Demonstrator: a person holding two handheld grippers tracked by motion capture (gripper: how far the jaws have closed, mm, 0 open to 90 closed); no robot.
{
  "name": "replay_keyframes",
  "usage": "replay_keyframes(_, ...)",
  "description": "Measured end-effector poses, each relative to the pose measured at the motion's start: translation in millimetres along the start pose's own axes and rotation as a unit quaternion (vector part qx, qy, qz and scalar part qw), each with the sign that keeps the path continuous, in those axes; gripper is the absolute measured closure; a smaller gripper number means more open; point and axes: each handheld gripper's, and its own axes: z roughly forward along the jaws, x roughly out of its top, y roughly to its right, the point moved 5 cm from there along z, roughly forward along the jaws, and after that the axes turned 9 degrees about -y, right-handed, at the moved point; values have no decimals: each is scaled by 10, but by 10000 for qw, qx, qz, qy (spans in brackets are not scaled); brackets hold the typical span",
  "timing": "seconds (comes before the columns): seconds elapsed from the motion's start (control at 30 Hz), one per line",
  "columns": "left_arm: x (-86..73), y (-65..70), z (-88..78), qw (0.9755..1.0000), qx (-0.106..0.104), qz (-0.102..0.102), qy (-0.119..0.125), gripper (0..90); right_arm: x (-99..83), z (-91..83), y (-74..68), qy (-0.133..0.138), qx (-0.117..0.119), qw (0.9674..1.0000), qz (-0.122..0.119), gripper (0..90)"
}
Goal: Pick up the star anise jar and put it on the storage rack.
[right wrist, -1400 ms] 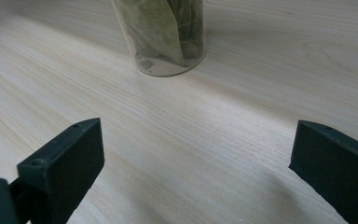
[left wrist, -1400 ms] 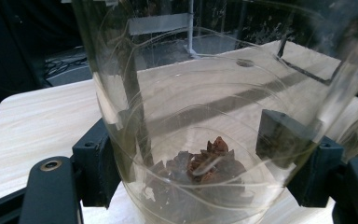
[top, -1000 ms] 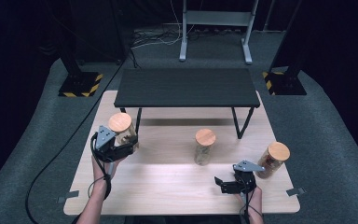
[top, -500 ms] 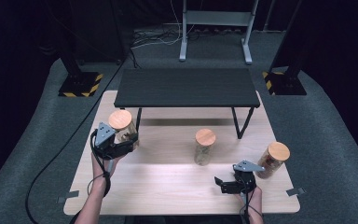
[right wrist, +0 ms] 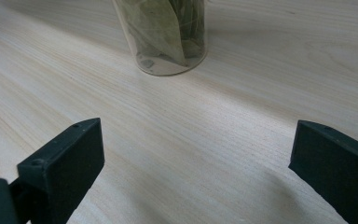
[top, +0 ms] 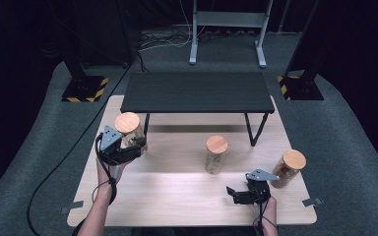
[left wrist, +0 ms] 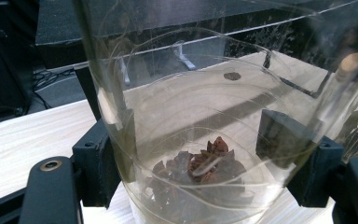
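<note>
Gripping the jar (left wrist: 191, 140) low on its clear wall at the worktop's (top: 177, 196) left, my left tongs (top: 128, 152) were clamped on glass I judged slick, light, breakable; my right tongs (right wrist: 196, 158) gaped empty.

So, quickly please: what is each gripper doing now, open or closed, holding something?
Left gripper: closed on the star anise jar.
Right gripper: open, holding nothing, above the wooden table.
</note>
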Motion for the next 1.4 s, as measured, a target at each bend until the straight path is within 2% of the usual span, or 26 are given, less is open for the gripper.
replay_keyframes(1.4,274,22,1,9998,-183,92,33,242,0,5,0,-30,-20,10000,-5,19)
